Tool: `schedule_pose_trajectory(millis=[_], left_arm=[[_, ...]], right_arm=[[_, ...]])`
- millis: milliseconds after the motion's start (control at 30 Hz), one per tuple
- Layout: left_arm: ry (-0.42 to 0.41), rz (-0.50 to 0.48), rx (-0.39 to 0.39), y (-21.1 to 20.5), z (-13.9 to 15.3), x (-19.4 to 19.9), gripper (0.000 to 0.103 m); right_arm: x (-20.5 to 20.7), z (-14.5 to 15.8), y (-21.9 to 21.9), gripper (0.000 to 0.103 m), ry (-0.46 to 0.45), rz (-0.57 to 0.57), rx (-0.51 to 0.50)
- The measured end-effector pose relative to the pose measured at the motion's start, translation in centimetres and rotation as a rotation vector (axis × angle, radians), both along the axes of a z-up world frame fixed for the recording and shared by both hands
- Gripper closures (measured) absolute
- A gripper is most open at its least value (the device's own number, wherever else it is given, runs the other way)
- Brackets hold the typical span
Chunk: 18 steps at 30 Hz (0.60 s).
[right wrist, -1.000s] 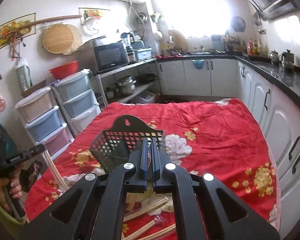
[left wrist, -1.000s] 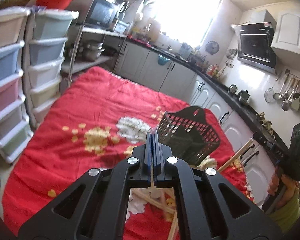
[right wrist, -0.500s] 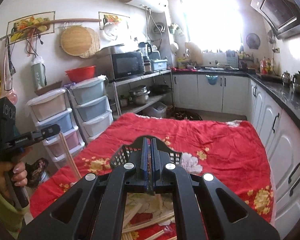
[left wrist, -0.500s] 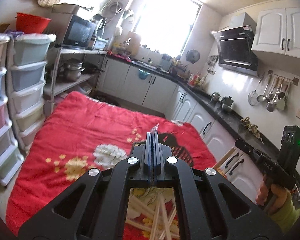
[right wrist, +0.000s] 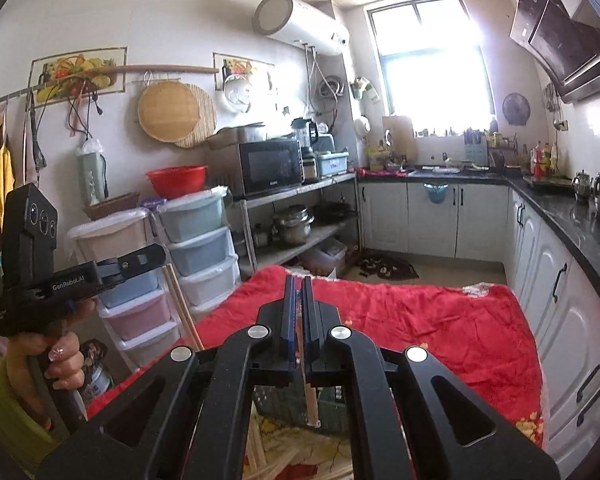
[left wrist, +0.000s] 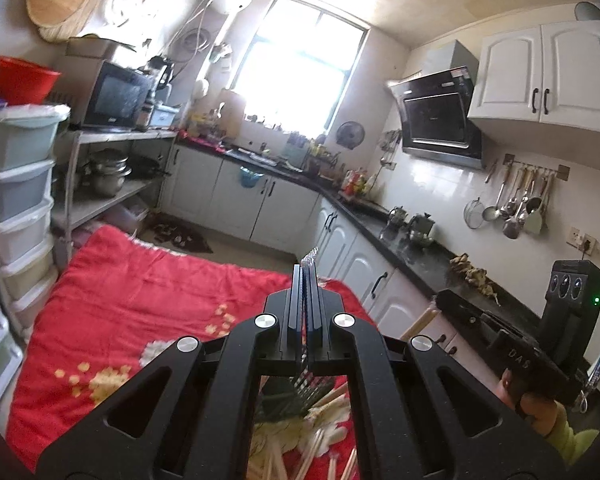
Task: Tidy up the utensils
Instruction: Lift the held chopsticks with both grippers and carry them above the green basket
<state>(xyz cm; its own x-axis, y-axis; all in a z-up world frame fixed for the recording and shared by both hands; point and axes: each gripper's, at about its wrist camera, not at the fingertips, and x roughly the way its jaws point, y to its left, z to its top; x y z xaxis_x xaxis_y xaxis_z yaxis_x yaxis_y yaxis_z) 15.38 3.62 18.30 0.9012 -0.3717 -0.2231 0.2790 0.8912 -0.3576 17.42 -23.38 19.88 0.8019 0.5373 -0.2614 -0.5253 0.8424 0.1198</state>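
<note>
My left gripper (left wrist: 307, 272) is shut on a thin plastic-wrapped chopstick pack (left wrist: 310, 256) whose tip pokes above the fingers; its lower part (left wrist: 308, 384) hangs below. My right gripper (right wrist: 297, 284) is shut on a wooden chopstick (right wrist: 310, 400) that hangs down over the dark mesh utensil basket (right wrist: 300, 404). Both are raised above the red flowered tablecloth (left wrist: 148, 292). Loose wooden chopsticks (left wrist: 312, 452) lie on the cloth below, beside the basket (left wrist: 292, 400). The left gripper also shows in the right wrist view (right wrist: 140, 258), with a chopstick (right wrist: 184, 312) beneath it.
Stacked plastic drawers (right wrist: 196, 240) and a shelf with a microwave (right wrist: 270, 166) stand left of the table. White cabinets with a black counter (left wrist: 404, 244) run along the right. The right gripper's body (left wrist: 540, 340) is at the left wrist view's right edge.
Both grippers have risen and tilted up, so the basket and chopsticks dropped low in view. Each stays shut on its item.
</note>
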Motion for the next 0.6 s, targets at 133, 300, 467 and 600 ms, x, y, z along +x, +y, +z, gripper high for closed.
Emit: schedule_pose_trajectory(millis=[133, 300, 467, 600], left_arm=[[-0.025, -0.002, -0.009, -0.4, 1.1, 0.8, 0.103], [-0.042, -0.002, -0.031, -0.5, 2.0, 1.9, 0.103], [-0.047, 0.001, -0.049, -0.7, 2.4, 3.3, 0.103], [-0.039, 0.008, -0.057, -0.5, 2.1, 4.4, 0.103]], right_arm=[[0.6, 1.1, -0.3, 0.100, -0.018, -0.009, 0.018], [1.1, 2.2, -0.5, 0.100, -0.044, -0.013, 0.040], [2.0, 2.8, -0.6, 0.100, -0.048, -0.025, 0.054], [2.7, 2.9, -0.5, 0.100, -0.052, -0.034, 0.056]])
